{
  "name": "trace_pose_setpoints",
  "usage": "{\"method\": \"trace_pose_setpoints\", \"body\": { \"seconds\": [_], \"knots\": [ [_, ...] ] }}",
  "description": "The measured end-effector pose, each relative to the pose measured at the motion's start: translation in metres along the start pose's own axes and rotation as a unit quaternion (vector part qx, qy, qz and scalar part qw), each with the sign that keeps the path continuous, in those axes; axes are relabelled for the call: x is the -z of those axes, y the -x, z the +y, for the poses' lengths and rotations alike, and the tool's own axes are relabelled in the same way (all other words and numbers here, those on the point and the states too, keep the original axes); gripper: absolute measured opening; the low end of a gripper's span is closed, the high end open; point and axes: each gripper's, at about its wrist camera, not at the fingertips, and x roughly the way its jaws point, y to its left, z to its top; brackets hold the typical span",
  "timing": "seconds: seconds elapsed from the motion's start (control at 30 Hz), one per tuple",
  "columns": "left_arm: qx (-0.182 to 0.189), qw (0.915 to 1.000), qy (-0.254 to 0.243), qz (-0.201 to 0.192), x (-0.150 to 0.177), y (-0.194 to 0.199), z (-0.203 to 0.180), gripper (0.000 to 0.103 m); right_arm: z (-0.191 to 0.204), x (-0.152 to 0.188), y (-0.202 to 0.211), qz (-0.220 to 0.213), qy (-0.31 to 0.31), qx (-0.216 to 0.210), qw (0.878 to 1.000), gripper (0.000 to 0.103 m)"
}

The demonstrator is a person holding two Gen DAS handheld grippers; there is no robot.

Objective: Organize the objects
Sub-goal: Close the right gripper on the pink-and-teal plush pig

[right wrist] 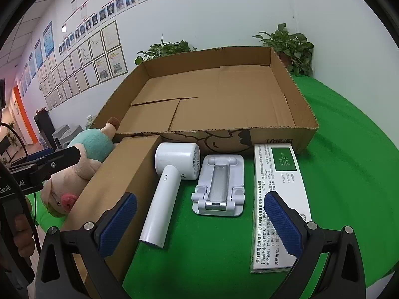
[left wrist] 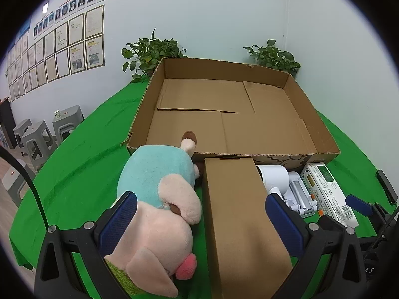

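Note:
A large open cardboard tray (left wrist: 321,129) (right wrist: 303,114) stands empty on the green table. In front of it lie a plush pig (left wrist: 159,199) (right wrist: 82,167), a long brown box (left wrist: 237,214) (right wrist: 124,172), a white handheld fan (right wrist: 169,177) (left wrist: 273,177), a white folding stand (right wrist: 219,186) (left wrist: 299,194) and a white-green medicine box (right wrist: 279,199) (left wrist: 329,191). My left gripper (left wrist: 199,220) is open, its fingers on either side of the pig and the brown box. My right gripper (right wrist: 199,218) is open over the fan handle and stand, holding nothing.
Two potted plants (left wrist: 152,52) (left wrist: 274,57) stand behind the tray against the wall. Grey stools (left wrist: 37,139) stand left of the table. The left gripper also shows at the left edge of the right wrist view (right wrist: 49,162).

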Motion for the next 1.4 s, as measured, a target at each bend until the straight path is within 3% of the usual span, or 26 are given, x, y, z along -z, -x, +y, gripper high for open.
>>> {"method": "trace_pose_setpoints", "body": {
  "seconds": [1.4],
  "knots": [
    [0.006, 0.9998, 0.018, 0.006, 0.007, 0.000, 0.031, 0.103, 0.016, -0.003, -0.010, 0.005, 0.023, -0.001, 1.000, 0.103]
  ]
}}
